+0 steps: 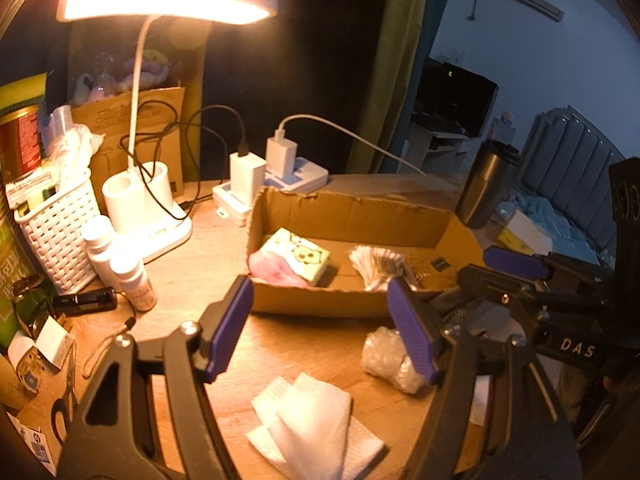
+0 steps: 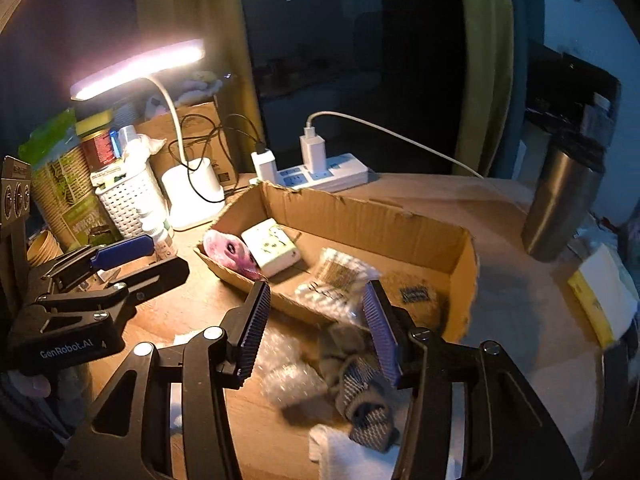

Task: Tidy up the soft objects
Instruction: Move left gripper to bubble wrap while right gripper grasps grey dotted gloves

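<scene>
Now both grippers hover with jaws apart, holding nothing: the left gripper (image 1: 320, 328) above white tissues (image 1: 316, 420) near the desk's front edge, the right gripper (image 2: 316, 324) above a grey sock (image 2: 360, 384) beside the cardboard box (image 2: 360, 216).

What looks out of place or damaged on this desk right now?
The cardboard box has ragged, torn rims. Bubble wrap, white cloth pads and a grey sock lie loose on the desk in front of it, not inside.
</scene>
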Tool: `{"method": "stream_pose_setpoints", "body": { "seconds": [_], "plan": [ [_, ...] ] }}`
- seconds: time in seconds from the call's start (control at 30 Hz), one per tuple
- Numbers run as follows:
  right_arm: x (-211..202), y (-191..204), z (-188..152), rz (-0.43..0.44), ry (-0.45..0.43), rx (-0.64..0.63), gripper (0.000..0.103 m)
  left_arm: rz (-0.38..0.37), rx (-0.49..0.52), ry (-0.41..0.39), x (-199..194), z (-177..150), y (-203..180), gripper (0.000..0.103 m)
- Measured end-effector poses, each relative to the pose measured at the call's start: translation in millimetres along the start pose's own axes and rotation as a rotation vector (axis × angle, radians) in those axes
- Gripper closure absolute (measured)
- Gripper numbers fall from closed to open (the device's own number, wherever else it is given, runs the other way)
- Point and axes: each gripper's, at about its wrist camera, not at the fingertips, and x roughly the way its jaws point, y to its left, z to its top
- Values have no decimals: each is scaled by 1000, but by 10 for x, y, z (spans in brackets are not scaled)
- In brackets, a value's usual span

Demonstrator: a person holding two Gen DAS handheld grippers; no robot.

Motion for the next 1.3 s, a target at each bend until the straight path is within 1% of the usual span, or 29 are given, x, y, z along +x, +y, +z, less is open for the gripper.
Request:
{"method": "stream_pose_setpoints", "body": {
  "seconds": [0.4, 0.67, 0.97, 1.03, 1.1, 1.3],
  "plan": [
    [-116, -363, -252, -17, 6, 74, 50, -8, 58, 36, 107, -62, -351, 32],
    [-69, -523, -446, -8, 34, 114, 48, -6, 89, 82, 246, -172, -525, 32],
    [7, -611, -618, 20, 55, 147, 46, 0, 122, 156, 427, -350, -663, 30],
    [14, -639, -643, 24, 56, 154, 46, 1, 133, 178, 473, -386, -699, 29],
    [17, -661, -657, 26, 56, 160, 46, -5, 143, 202, 522, -417, -733, 24],
    [17, -721, -695, 27, 54, 172, 46, 4, 167, 249, 664, -492, -809, 23]
  ]
}}
